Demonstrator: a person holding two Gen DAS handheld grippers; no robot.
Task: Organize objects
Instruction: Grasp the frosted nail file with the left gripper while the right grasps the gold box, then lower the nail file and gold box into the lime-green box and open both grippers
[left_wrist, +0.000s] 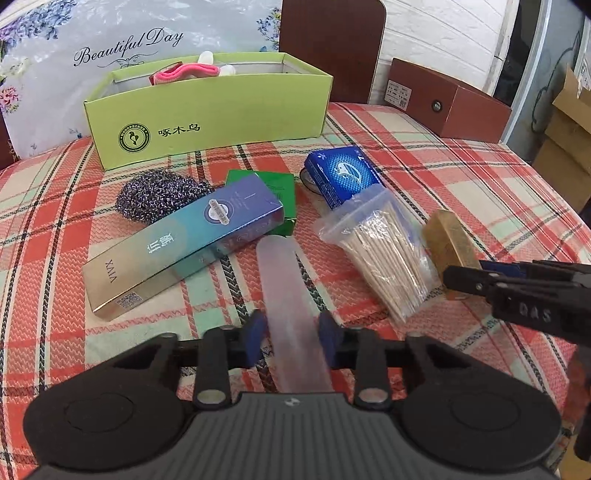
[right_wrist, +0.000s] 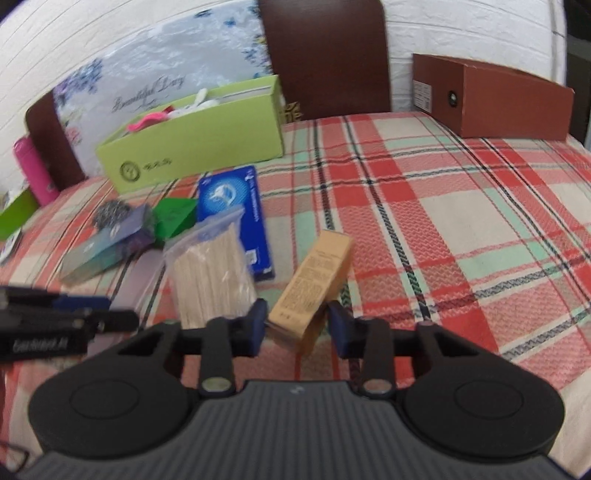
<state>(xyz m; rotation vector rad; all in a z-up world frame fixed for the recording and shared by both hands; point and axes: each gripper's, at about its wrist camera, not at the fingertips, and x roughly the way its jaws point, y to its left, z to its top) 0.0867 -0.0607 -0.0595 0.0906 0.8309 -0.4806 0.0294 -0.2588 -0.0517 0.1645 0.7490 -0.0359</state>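
My left gripper (left_wrist: 291, 332) is shut on a translucent frosted strip (left_wrist: 286, 291) that points toward the pile. My right gripper (right_wrist: 297, 325) is shut on a gold box (right_wrist: 314, 284), lifted at a tilt; the gold box also shows in the left wrist view (left_wrist: 447, 243). On the plaid cloth lie a teal VIVA box (left_wrist: 177, 243), a green box (left_wrist: 280, 192), a steel scourer (left_wrist: 155, 195), a blue box (left_wrist: 343, 173) and a bag of wooden sticks (left_wrist: 388, 247). The open green cardboard box (left_wrist: 207, 110) stands behind them with pink and white items inside.
A brown box (right_wrist: 491, 99) stands at the back right of the table (right_wrist: 443, 221). A dark chair back (right_wrist: 325, 55) and a floral cushion (left_wrist: 55, 74) stand behind. A pink bottle (right_wrist: 31, 170) is at the far left.
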